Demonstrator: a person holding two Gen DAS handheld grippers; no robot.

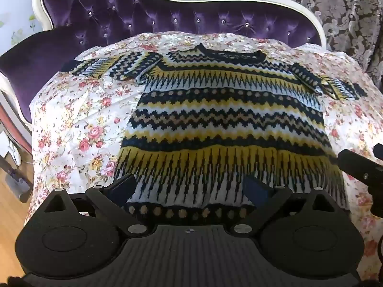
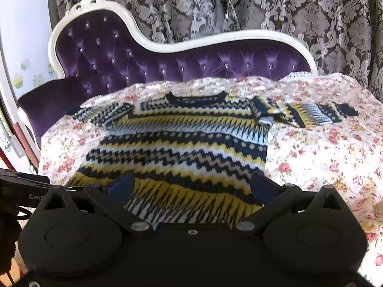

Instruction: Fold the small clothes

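Note:
A small knitted sweater (image 1: 222, 124) in navy, yellow, white and tan zigzag bands lies flat, front up, on a floral cloth (image 1: 71, 124), neck toward the sofa back, both sleeves spread out sideways. My left gripper (image 1: 191, 186) is open and empty, its fingers hovering over the hem near the sweater's lower left. The same sweater fills the right wrist view (image 2: 182, 148). My right gripper (image 2: 191, 184) is open and empty above the lower right part of the hem. The right gripper's body shows at the right edge of the left wrist view (image 1: 363, 167).
The floral cloth (image 2: 323, 157) covers the seat of a purple tufted sofa (image 1: 167, 16) with a white carved frame. Patterned grey curtains (image 2: 311, 12) hang behind. Wooden floor (image 1: 9, 215) lies at the lower left beyond the cloth's edge.

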